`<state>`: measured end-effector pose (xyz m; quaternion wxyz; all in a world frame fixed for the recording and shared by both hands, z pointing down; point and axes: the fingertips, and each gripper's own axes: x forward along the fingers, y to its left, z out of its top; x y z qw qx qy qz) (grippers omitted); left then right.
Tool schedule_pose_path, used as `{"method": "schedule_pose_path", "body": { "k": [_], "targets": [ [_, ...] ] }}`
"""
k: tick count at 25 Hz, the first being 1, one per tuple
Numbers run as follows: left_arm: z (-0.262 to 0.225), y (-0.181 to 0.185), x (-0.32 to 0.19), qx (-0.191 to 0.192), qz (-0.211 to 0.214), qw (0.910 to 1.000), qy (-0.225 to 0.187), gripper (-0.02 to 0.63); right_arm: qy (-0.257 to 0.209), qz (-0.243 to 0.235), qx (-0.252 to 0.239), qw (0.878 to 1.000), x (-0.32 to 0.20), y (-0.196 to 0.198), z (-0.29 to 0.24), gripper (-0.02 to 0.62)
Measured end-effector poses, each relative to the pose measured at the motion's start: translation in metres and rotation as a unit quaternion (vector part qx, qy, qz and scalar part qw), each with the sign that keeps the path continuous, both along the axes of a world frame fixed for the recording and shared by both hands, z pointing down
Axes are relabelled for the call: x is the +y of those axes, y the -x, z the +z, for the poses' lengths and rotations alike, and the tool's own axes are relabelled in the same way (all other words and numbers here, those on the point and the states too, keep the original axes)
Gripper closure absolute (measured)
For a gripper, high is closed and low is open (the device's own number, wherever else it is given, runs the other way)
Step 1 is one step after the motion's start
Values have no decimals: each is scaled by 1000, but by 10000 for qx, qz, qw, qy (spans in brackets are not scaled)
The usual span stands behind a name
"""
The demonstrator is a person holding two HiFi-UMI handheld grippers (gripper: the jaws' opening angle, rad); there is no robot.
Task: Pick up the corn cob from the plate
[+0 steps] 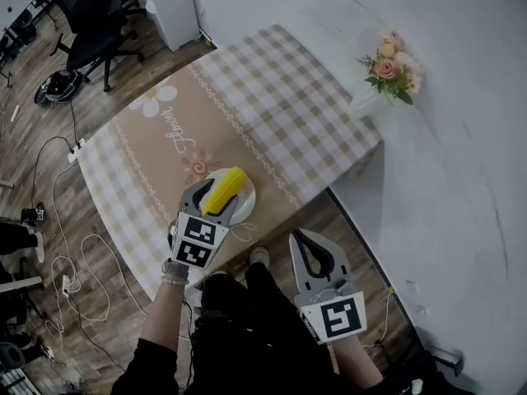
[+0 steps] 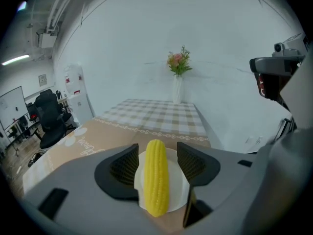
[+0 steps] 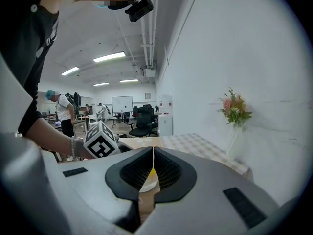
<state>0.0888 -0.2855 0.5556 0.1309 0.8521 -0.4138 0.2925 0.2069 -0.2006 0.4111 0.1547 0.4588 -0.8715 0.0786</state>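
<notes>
A yellow corn cob (image 1: 224, 191) lies on a small white plate (image 1: 247, 197) near the table's front edge. My left gripper (image 1: 218, 199) reaches over the plate, jaws open, one on each side of the cob. In the left gripper view the cob (image 2: 157, 175) runs lengthwise between the two black pads (image 2: 126, 166), and a strip of plate (image 2: 180, 182) shows between the cob and the right pad. My right gripper (image 1: 299, 237) hangs beside the table edge, below and right of the plate. Its jaws are shut with nothing held (image 3: 152, 166).
The table (image 1: 272, 113) carries a brown and checked cloth. A vase of pink flowers (image 1: 394, 68) stands at its far right corner against the white wall. An office chair (image 1: 95, 23) and floor cables (image 1: 74, 278) are at the left. A person stands far back (image 3: 62, 112).
</notes>
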Motion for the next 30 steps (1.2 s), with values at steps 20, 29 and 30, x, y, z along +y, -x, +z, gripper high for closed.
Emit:
{"method": "schedule_pose_path", "body": {
  "k": [20, 29, 30],
  "targets": [
    [82, -1, -16, -244, -294, 9956, 852, 345, 332, -232, 54, 9992, -5, -9, 22, 552],
    [98, -2, -12, -285, -287, 9932, 1095, 347, 311, -224, -68, 9992, -12, -15, 24, 552],
    [98, -2, -12, -278, -258, 9935, 1069, 347, 295, -220, -90, 9993, -13, -15, 24, 552]
  ]
}}
